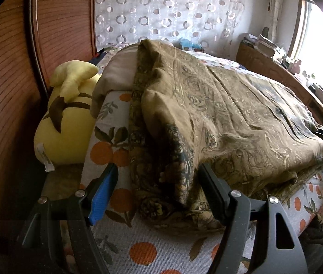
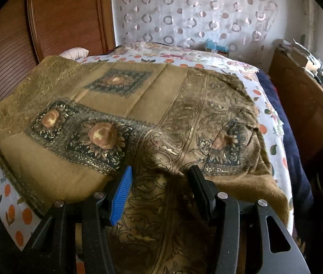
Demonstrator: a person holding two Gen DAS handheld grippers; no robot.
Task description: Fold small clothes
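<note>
Jaws of my left gripper (image 1: 159,182) stand open, straddling the near fold edge of the cloth (image 1: 230,114) without pressing it. Jaws of my right gripper (image 2: 160,182) stand open over a raised wrinkle, not clamped. The cloth lies spread and partly folded on the bed (image 1: 143,251). Risk: closing here could catch only 1 layer, or the bedsheet beneath, so the fold would skew. The plush (image 1: 70,114) sits near the left edge and could snag. Count: 1 cloth, 1 plush, 2 grippers.
</note>
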